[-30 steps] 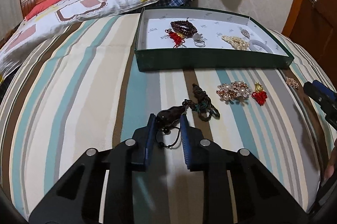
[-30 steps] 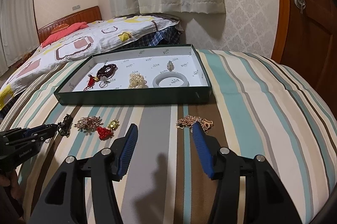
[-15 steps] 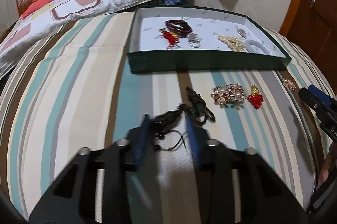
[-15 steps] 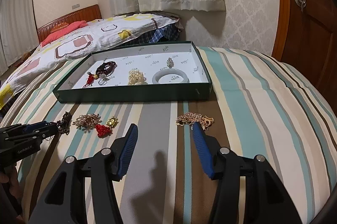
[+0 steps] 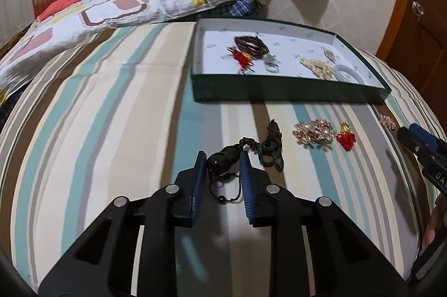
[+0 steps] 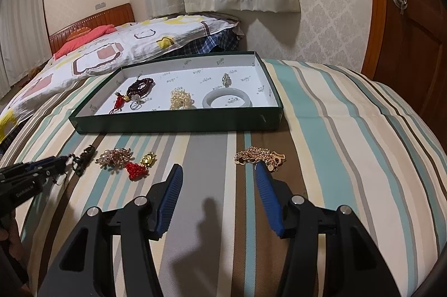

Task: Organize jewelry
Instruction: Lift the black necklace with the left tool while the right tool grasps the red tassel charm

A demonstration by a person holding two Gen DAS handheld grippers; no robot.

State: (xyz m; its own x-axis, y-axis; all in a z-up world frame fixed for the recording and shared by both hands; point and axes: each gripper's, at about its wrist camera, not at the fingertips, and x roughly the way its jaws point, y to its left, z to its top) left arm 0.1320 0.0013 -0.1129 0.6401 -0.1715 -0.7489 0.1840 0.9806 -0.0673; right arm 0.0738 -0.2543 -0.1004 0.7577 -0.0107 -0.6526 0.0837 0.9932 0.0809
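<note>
My left gripper [image 5: 222, 161] is shut on a dark gourd pendant [image 5: 223, 159]; its dark green cord [image 5: 272, 146] trails right on the striped bed and a thin looped string hangs below. A green tray [image 5: 287, 91] with a white floor stands beyond and holds a dark bead bracelet [image 5: 251, 44], pearls [image 5: 317, 68] and a pale bangle [image 6: 226, 101]. A rose-gold cluster [image 5: 314, 131] and a red-and-gold charm [image 5: 346, 136] lie right of the cord. My right gripper [image 6: 219, 171] is open and empty, its right finger just before a gold chain [image 6: 259, 156].
A patterned quilt [image 6: 111, 51] lies on the bed behind the tray. A wooden door [image 6: 413, 31] stands at the right. The left gripper also shows at the left edge of the right wrist view [image 6: 36, 171].
My left gripper has lifted slightly with the gourd pendant held in it, and the tray looks nearer. The right gripper has barely moved.
</note>
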